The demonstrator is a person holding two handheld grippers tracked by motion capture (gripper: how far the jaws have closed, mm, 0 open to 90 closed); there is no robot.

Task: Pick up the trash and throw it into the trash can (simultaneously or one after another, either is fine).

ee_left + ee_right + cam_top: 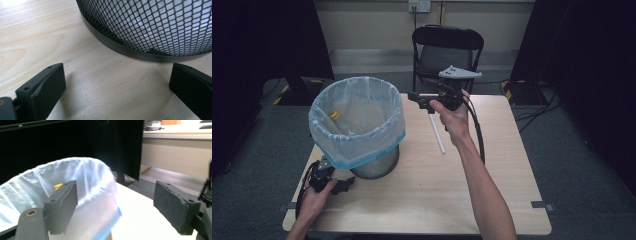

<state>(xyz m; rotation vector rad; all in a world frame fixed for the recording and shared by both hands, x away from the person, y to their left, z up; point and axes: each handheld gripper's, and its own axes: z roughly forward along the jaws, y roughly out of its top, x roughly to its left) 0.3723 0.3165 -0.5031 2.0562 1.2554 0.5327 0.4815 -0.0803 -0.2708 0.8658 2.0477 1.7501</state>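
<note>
The right gripper (421, 98) hangs raised over the far half of the table (492, 200), jaws spread wide with nothing between them, as the right gripper view shows. A white straw (436, 133) lies flat on the wood just below and toward 6 o'clock from those jaws; its long axis runs roughly 12 to 6, tilted slightly so its near end sits toward 5. Reaching it looks like a matter of dropping down and closing across the thin shaft, not along it

The lined mesh bin (357, 125) stands at 9 o'clock from that gripper, near but apart from the straw, with a yellow piece (334, 115) already inside. Its tall rim is the one thing that rises beside the likely path from straw to bag mouth, so a lift over it seems needed

The left gripper (332, 181) rests low on the table at the bin's 7 o'clock, jaws parted and empty, just beside the bin's base ring (130, 51). It is well apart from the straw; the right hand is clearly nearer

A folding chair (447, 50) stands beyond the table at 12 o'clock
</note>
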